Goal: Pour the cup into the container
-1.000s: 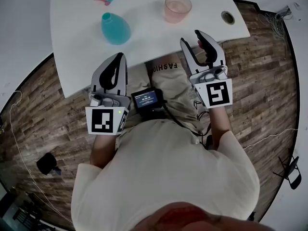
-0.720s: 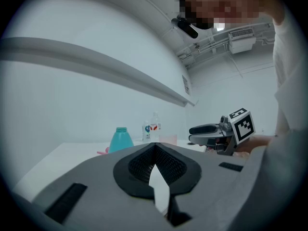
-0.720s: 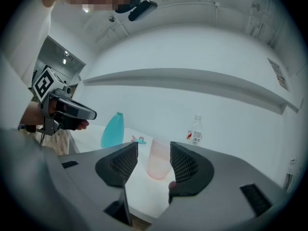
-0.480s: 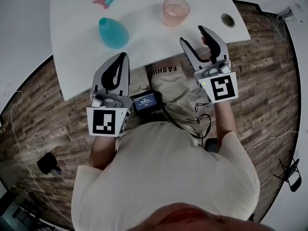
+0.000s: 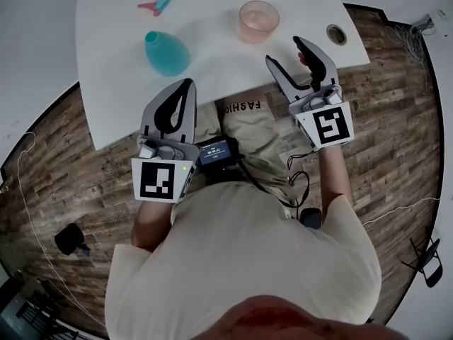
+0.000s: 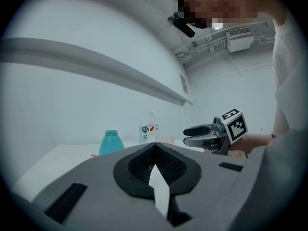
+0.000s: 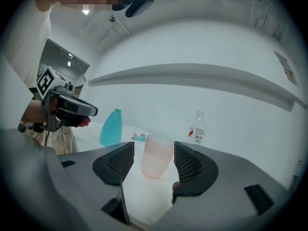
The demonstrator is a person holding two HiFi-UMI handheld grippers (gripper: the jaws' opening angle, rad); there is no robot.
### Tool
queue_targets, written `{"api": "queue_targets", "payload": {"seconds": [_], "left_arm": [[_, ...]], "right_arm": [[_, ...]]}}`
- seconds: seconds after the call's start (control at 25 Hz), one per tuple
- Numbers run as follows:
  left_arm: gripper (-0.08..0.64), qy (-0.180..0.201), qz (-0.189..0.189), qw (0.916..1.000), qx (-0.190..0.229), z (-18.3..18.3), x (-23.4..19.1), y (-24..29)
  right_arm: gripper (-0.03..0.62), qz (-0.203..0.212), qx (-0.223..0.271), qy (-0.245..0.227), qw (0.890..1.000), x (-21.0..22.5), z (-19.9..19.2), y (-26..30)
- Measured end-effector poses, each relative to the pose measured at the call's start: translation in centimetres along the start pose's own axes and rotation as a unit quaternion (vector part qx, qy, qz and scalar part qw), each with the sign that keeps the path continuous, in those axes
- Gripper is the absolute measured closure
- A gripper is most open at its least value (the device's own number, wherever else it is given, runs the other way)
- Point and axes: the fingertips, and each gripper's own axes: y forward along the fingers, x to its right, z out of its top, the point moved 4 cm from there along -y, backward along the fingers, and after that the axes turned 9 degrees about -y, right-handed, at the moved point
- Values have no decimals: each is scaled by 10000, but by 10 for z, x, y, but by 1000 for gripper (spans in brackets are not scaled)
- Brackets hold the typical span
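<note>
Only the letters "FASHIO" can be read, printed across the person's trouser leg [image 5: 249, 126].

Head view overhead; gripper views low, both likely sharing cup [image 7: 156, 155].

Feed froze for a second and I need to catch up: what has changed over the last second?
The right gripper edged forward toward the cup, and its fingers are opening. In the right gripper view the cup lines up between them, untouched. Nothing was taken or let go. The left gripper stayed shut and empty. The cup and bottle have not moved on the table.
</note>
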Motion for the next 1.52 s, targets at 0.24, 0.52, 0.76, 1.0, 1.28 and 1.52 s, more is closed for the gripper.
{"api": "queue_targets", "payload": {"seconds": [0.24, 0.52, 0.76, 1.0, 1.28, 1.52], "left_arm": [[549, -10, -19, 9999, -110, -8, 4, -2], [549, 12, -26, 9999, -105, -8, 5, 1], [549, -100, 6, 9999, -112, -3, 7, 1], [549, -23, -31, 10000, -27, 3, 6, 4], [549, -94, 4, 10000, -27, 0, 6, 1], [549, -112, -22, 9999, -19, 2, 3, 2]], "right_arm": [[341, 80, -58, -5, 10000, -1, -7, -1], [336, 89, -104, -36, 9999, 5, -12, -2], [336, 55, -91, -80, 9999, 6, -10, -2], [336, 174, -37, -116, 9998, 8, -8, 5], [296, 551, -150, -10, 9984, 16, -14, 16], [275, 648, -185, -24, 9977, 21, -18, 29]]}}
